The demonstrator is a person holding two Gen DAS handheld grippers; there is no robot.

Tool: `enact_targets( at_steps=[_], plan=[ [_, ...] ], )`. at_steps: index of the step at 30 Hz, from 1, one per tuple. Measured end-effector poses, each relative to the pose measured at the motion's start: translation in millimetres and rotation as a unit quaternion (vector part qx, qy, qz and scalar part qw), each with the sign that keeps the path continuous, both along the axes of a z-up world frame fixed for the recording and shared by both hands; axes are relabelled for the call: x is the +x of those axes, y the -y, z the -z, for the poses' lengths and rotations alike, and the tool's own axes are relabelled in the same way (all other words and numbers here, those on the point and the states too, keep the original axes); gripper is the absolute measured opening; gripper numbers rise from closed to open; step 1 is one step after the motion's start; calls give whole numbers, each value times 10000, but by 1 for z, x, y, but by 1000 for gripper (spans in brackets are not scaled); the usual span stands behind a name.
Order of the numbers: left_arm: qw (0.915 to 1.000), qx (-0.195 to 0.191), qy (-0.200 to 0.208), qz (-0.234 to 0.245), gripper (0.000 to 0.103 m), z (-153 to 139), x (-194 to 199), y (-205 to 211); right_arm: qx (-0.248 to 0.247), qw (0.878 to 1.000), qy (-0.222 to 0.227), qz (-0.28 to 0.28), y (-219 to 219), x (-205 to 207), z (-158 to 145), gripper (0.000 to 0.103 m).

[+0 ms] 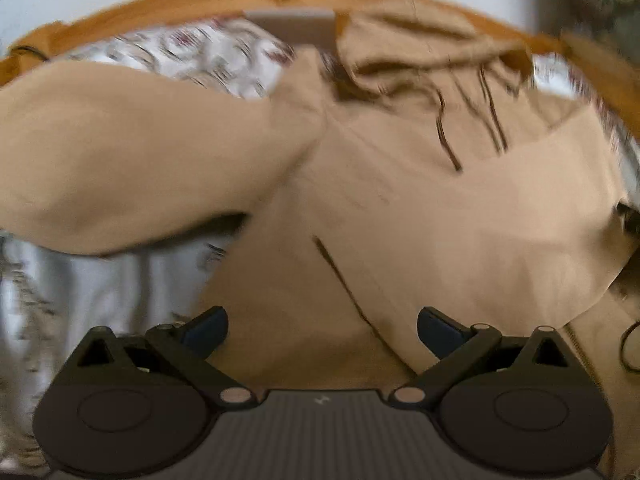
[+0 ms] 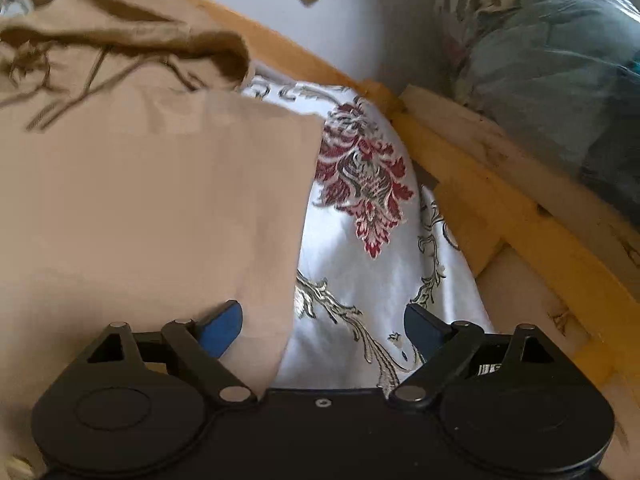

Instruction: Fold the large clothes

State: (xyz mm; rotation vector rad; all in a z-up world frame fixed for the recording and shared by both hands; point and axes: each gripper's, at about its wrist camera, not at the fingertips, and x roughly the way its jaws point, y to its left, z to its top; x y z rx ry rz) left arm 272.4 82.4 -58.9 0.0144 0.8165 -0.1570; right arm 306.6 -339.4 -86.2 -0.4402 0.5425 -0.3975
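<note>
The tan hooded sweatshirt (image 1: 400,200) lies spread on the bed, over a white satin bedspread with red floral motifs (image 2: 360,240), inside a pine bed frame (image 2: 500,208). In the left wrist view, the left sleeve (image 1: 132,160) extends outward to the left, unfolded and apparently raised off the bedspread. The left tool (image 1: 322,334) hovers above the lower body of the garment, released, with nothing between its blue pads. The hood (image 1: 420,48) and its dark drawstrings (image 1: 448,140) lie at the far end, so the long axis of the garment runs straight ahead of both tools toward the headboard rail. The right side (image 2: 180,200) is already folded inward, giving a straight edge. The right tool (image 2: 322,334) straddles that edge, also released and empty, one pad over fabric and the other over the bedspread. Judgement: the outstanding fold is the left sleeve, and the left tool is nearer; it lies forward and left of that tool.
</note>
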Motion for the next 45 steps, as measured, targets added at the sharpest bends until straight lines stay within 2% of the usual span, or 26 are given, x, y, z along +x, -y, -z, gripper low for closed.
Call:
enact_targets(
  at_steps=[2, 4, 5, 7, 8, 9, 11, 12, 16, 20, 22, 24, 25, 26, 27, 28, 29, 30, 32, 33, 35, 37, 40, 45],
  plan=[
    [9992, 262, 215, -192, 102, -14, -10, -14, 205, 9993, 247, -198, -9, -13, -7, 100],
    [9949, 676, 440, -606, 102, -31, -20, -31, 294, 9973, 614, -258, -16, -30, -15, 102],
    [9894, 949, 569, -941, 103, -39, -25, -40, 434, 9950, 858, -278, -18, -42, -16, 102],
    [9719, 1453, 836, -1653, 103, -53, -30, -58, 690, 9904, 1028, -621, -21, -56, -21, 102],
    [9599, 1652, 987, -2041, 103, -59, -32, -69, 663, 9892, 1026, -806, -25, -59, -23, 102],
    [9521, 1671, 1072, -2326, 103, -64, -32, -80, 606, 9889, 1047, -867, -28, -60, -25, 102],
    [9418, 1524, 1078, -2797, 103, -70, -26, -103, 666, 9861, 1150, -997, -30, -63, -27, 102],
    [9336, 1448, 1033, -3111, 103, -71, -21, -115, 731, 9851, 1154, -1049, -30, -63, -28, 102],
    [9103, 1097, 700, -3930, 103, -65, 2, -153, 989, 9848, 936, -1076, -30, -66, -25, 102],
    [9020, 755, 502, -4222, 103, -60, 29, -179, 972, 9842, 882, -1191, -35, -71, -20, 102],
    [8909, 361, 465, -4503, 103, -60, 35, -194, 894, 9840, 888, -1258, -38, -71, -18, 102],
    [8729, -123, 483, -4853, 101, -62, 35, -209, 864, 9840, 875, -1291, -38, -71, -16, 102],
    [8637, -320, 576, -4997, 97, -64, 33, -216, 886, 9842, 840, -1280, -38, -69, -14, 102],
    [8552, -483, 680, -5116, 89, -67, 30, -221, 912, 9845, 810, -1264, -37, -68, -13, 102],
    [8498, -573, 744, -5186, 82, -68, 26, -222, 938, 9847, 784, -1244, -36, -67, -11, 102],
    [8487, -633, 781, -5192, 62, -69, 25, -224, 968, 9848, 759, -1226, -35, -66, -10, 102],
    [8520, -679, 802, -5129, 48, -71, 26, -226, 988, 9848, 741, -1219, -35, -65, -9, 102],
    [8562, -709, 815, -5053, 44, -73, 26, -227, 1004, 9848, 726, -1216, -34, -65, -8, 102],
    [8600, -638, 904, -4982, 23, -77, 28, -224, 1023, 9844, 733, -1229, -34, -65, -8, 102],
    [8614, -606, 979, -4947, 18, -82, 30, -222, 1027, 9841, 748, -1239, -34, -65, -9, 102],
    [8603, -492, 1281, -4909, 7, -96, 23, -204, 1034, 9835, 784, -1260, -33, -67, -11, 102],
    [8668, -438, 1644, -4687, 5, -116, 17, -186, 1052, 9828, 830, -1270, -32, -68, -15, 102],
    [8847, -390, 2328, -4020, 5, -158, 4, -148, 1126, 9805, 971, -1284, -30, -73, -25, 102],
    [9126, -471, 3256, -2429, 5, -224, -19, -66, 1247, 9756, 1212, -1343, -27, -82, -43, 102]
  ],
)
